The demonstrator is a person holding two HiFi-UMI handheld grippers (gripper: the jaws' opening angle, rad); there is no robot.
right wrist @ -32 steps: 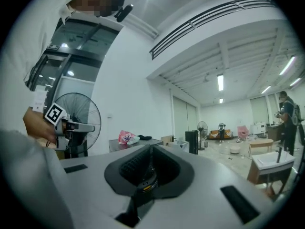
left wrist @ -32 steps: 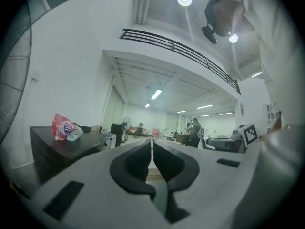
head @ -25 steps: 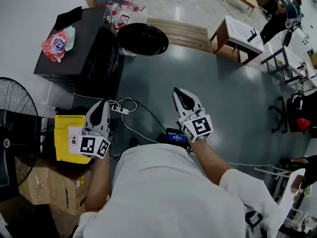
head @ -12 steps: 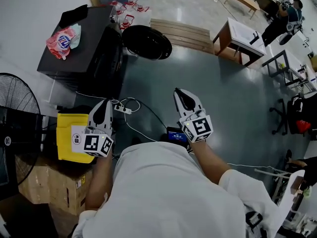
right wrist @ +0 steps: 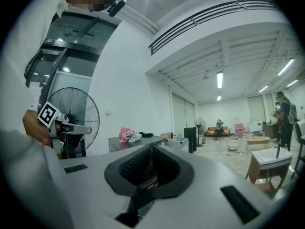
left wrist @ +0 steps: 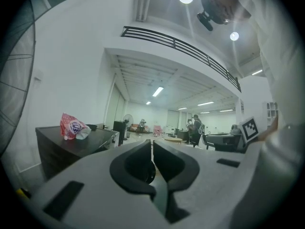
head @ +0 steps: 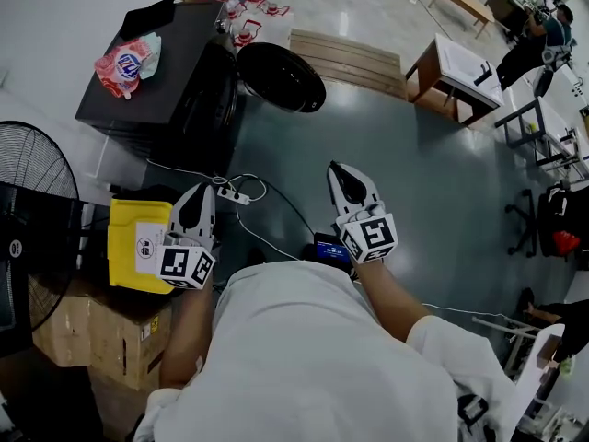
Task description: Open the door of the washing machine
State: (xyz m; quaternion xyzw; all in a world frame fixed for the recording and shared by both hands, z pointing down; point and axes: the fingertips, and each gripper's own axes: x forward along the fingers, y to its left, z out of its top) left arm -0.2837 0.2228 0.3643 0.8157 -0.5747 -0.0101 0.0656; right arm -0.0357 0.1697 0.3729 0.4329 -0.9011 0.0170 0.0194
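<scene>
The washing machine stood ahead and leftward, well apart from both grippers. The left gripper was nearer than the right gripper; both pairs of fingers were together, empty.

Head view, as I see it: a standing fan at nine o'clock; a yellow bag just beside it, over a cardboard box at eight; a white power strip near centre; a pink packet at eleven; a wooden pallet at one.
</scene>
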